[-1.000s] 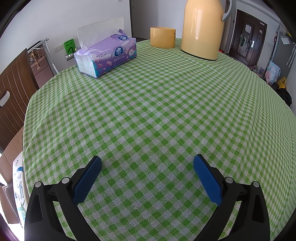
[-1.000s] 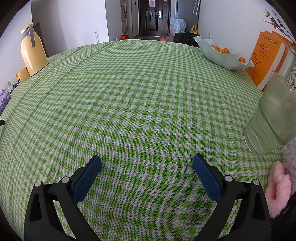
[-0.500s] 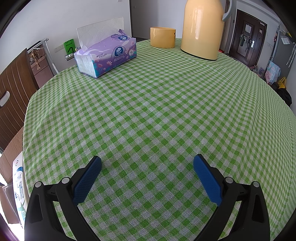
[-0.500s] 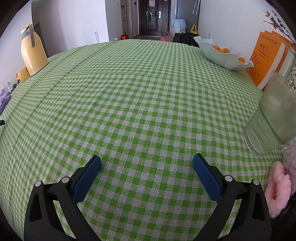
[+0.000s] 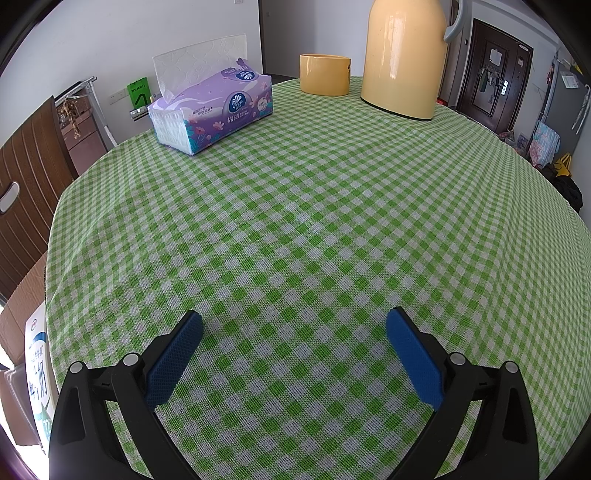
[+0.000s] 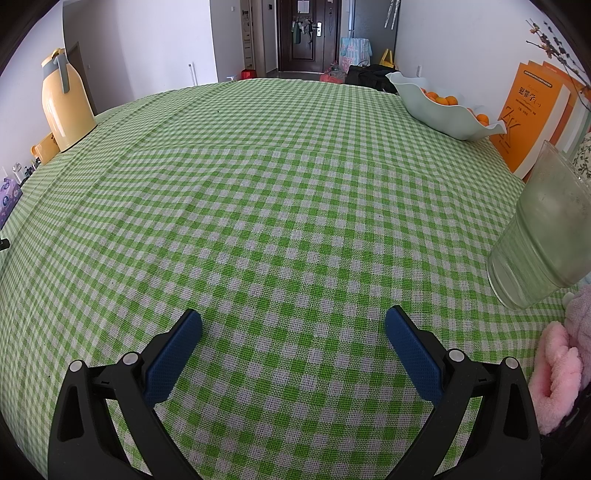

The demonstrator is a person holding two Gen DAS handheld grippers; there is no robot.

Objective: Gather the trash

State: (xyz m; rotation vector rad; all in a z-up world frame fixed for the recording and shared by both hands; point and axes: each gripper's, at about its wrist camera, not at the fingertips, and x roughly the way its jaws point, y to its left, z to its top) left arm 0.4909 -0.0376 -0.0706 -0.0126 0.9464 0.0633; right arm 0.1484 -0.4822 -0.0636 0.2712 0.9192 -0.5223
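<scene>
On the table, item by item:
Table [image 5: 332, 206]: one, round, covered by a green-and-white checked cloth; both grippers sit low over its near part.
Left gripper [image 5: 294, 325]: one; jaws spread wide, grasping nothing, only bare cloth between its two blue pads [image 5: 173, 363].
Right gripper [image 6: 293, 323]: one; likewise spread wide and empty, two blue pads [image 6: 413, 358] over bare cloth.
Trash: cannot make out any piece of trash on the cloth in either view, so I cannot tell where it lies.
Tissue pack [image 5: 212, 112]: one, purple, at the far left of the table in the left view, one white sheet standing out of its top; its corner shows at the left edge of the right view.
Flask [image 5: 402, 55]: one, yellow with a grey handle, upright at the far side of the table.
Cup [image 5: 324, 74]: one, yellow, just beside the flask, on its left in the left view.
Bowl [image 6: 443, 110]: one, pale green with a wavy rim, at the far right in the right view, holding several oranges; the exact number is hidden.
Books [image 6: 532, 118]: orange covers, standing behind the bowl; at least two, count unclear.
Glass [image 6: 543, 232]: one, clear and cloudy, upright at the right edge, near the right gripper.
Pink plush [image 6: 557, 369]: one fluffy thing at the lower right edge, just below the glass.
Door [image 6: 308, 35]: one dark door beyond the table.
</scene>
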